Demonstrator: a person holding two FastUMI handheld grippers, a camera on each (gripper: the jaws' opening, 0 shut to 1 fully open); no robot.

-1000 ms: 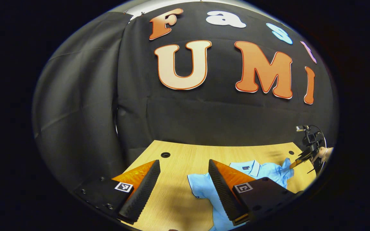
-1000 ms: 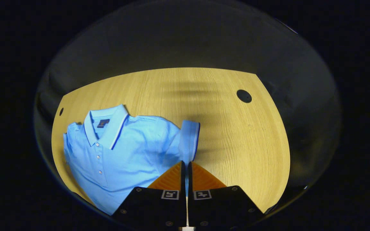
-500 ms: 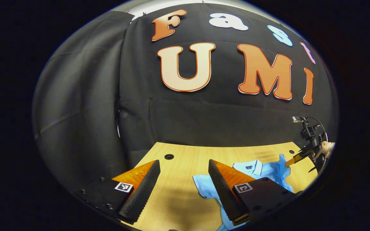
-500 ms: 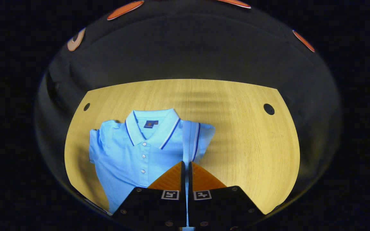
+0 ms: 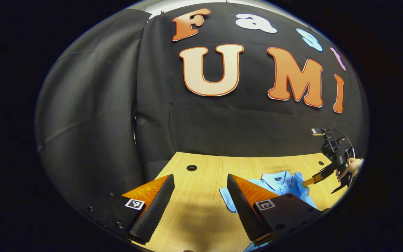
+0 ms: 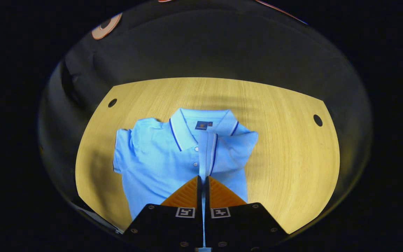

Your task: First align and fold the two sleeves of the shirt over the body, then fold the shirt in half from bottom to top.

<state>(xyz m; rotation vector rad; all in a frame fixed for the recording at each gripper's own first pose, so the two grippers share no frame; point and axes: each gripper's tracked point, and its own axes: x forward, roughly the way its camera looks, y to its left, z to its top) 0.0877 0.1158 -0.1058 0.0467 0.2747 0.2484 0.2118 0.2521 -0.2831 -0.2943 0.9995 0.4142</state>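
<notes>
Right gripper (image 6: pixel 202 182): jaws pinching sleeve (image 6: pixel 207 154), held over body of shirt (image 6: pixel 159 164) lying mid-table (image 6: pixel 285 157). Left gripper (image 5: pixel 199 196): jaws spread, above table's left edge.

shirt (image 6: pixel 159 164) on table (image 6: pixel 285 168), sleeve (image 6: pixel 206 154) over its body

My left gripper view sits low near the left end of the light wooden table (image 5: pixel 205 175), facing across it toward the booth's black cloth wall (image 5: pixel 93 105), with the pale blue polo shirt (image 5: pixel 285 182) off to its right. My right gripper view looks steeply down from close above that shirt (image 6: pixel 159 161), collar at the far side. Both views share the shirt and the tabletop (image 6: pixel 285 157) around it.
</notes>
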